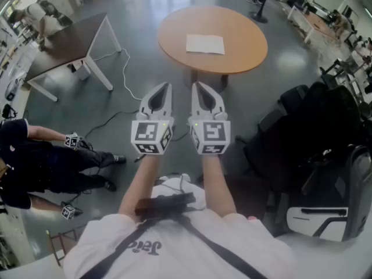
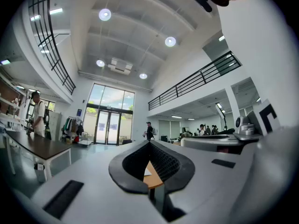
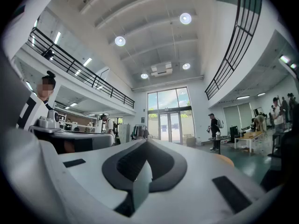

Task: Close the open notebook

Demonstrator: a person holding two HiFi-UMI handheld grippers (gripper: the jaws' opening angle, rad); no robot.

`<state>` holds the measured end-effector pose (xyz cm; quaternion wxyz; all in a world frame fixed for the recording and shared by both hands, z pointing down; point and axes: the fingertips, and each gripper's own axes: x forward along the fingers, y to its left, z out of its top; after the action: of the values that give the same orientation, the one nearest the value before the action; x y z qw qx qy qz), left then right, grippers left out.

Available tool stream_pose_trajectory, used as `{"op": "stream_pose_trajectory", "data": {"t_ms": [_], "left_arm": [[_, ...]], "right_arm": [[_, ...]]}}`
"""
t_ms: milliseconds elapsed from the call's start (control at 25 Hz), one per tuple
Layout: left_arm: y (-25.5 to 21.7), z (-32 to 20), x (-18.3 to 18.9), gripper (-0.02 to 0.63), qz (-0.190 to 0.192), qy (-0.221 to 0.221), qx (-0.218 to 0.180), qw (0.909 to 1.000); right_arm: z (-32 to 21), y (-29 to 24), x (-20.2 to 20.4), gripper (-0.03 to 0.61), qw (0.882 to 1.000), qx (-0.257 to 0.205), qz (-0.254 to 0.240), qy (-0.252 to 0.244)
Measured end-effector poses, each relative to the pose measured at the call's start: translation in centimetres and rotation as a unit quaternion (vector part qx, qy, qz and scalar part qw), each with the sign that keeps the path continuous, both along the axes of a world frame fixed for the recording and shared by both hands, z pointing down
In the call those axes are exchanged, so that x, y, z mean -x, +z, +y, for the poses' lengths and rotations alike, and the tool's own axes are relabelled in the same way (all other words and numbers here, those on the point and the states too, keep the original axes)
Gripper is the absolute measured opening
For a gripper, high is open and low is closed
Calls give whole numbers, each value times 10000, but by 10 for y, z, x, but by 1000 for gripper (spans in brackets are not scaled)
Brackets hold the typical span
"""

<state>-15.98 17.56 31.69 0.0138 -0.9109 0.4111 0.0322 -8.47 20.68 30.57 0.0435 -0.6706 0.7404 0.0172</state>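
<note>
The open notebook (image 1: 204, 43) lies flat with its white pages up on the round wooden table (image 1: 244, 51), well ahead of both grippers. My left gripper (image 1: 168, 86) and right gripper (image 1: 196, 85) are held level, side by side over the floor and short of the table's near edge. Both are shut, with nothing between the jaws. In the left gripper view the jaws (image 2: 149, 142) meet at their tips, and a sliver of the notebook (image 2: 146, 172) and the table (image 2: 155, 181) shows through the gap below. The right gripper (image 3: 146, 141) is shut the same way.
A dark rectangular table (image 1: 70, 39) stands at the far left with a cable (image 1: 125, 77) trailing across the floor. A person in dark clothes (image 1: 35, 164) is at the left edge. Black bags and a chair (image 1: 317, 132) crowd the right side.
</note>
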Motion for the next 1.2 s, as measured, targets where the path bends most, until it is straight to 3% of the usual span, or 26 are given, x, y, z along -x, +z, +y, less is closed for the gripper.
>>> {"op": "stream_pose_trajectory", "data": {"t_ms": [200, 560, 800, 1200], "left_arm": [[13, -20, -13, 12, -130, -19, 142, 9998], [20, -49, -47, 12, 8, 308, 279, 9991], [20, -62, -76, 12, 87, 579, 345, 9977], [14, -95, -102, 12, 152, 682, 336, 9970]], "right_arm": [[-17, 17, -21, 9, 9997, 174, -67, 125], [-39, 34, -59, 12, 9962, 380, -469, 622], [-46, 37, -89, 12, 9937, 475, -467, 904], [-76, 27, -93, 12, 9956, 435, -309, 773]]}}
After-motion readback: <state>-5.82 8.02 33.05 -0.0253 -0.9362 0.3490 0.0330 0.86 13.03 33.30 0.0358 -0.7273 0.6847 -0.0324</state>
